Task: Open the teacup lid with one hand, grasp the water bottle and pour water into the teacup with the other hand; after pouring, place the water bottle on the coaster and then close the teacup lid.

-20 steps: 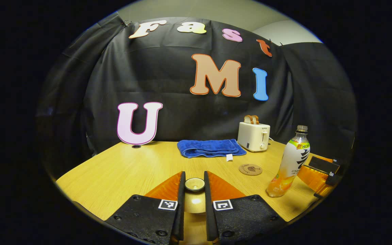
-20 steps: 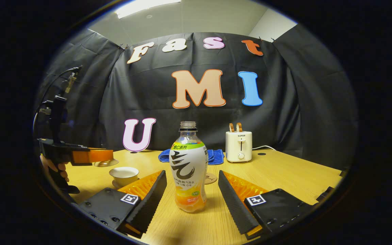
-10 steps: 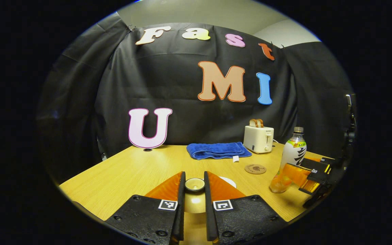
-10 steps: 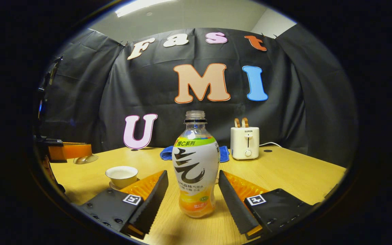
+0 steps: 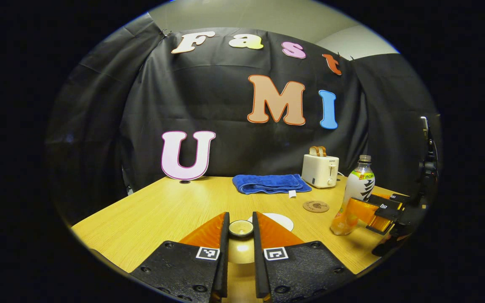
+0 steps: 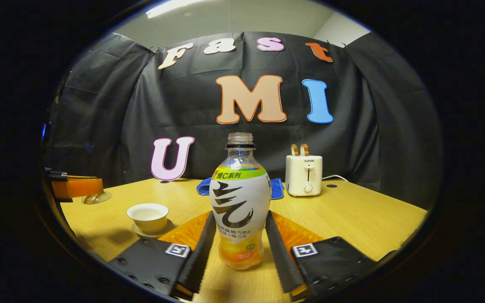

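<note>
Right claw (image 6: 237, 248) now drawn in against both sides of the bottle (image 6: 240, 202), upright on the table (image 6: 352, 219) right of the uncovered teacup (image 6: 148, 215), ready to lift and pour; lid (image 5: 241, 228) clamped in the left claw (image 5: 240, 230).

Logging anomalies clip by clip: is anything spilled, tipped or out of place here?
Nothing stands out. The bottle stands upright and uncapped on the table between the right gripper's fingers; the open teacup sits on its saucer, with no spill visible.
</note>
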`<state>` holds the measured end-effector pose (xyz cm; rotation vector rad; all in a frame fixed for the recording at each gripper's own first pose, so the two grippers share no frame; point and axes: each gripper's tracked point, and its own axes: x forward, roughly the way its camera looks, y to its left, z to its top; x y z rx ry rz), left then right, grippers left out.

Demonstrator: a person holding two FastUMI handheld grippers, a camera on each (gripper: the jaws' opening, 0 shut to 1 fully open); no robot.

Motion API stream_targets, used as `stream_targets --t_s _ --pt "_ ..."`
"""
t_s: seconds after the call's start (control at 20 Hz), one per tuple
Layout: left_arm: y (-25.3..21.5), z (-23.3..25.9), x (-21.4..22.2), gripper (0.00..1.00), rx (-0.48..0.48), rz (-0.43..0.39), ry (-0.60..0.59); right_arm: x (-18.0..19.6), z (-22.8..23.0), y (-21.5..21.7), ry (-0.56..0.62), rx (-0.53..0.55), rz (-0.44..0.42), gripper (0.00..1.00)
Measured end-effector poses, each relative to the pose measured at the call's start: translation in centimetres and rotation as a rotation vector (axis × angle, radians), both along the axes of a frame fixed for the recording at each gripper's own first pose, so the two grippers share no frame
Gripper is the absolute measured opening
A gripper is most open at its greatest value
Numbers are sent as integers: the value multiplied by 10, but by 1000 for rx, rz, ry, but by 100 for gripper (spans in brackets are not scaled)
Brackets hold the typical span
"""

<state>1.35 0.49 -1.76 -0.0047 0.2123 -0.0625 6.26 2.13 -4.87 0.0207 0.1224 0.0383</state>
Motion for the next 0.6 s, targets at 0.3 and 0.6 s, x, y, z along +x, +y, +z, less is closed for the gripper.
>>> stream_targets --t_s 0.3,0.6 --pt "7 6 -3 23 0 8 -14 -1 11 8 -29 -126 22 67" --pt "19 11 -8 23 1 24 -26 5 22 18 -97 -440 47 68"
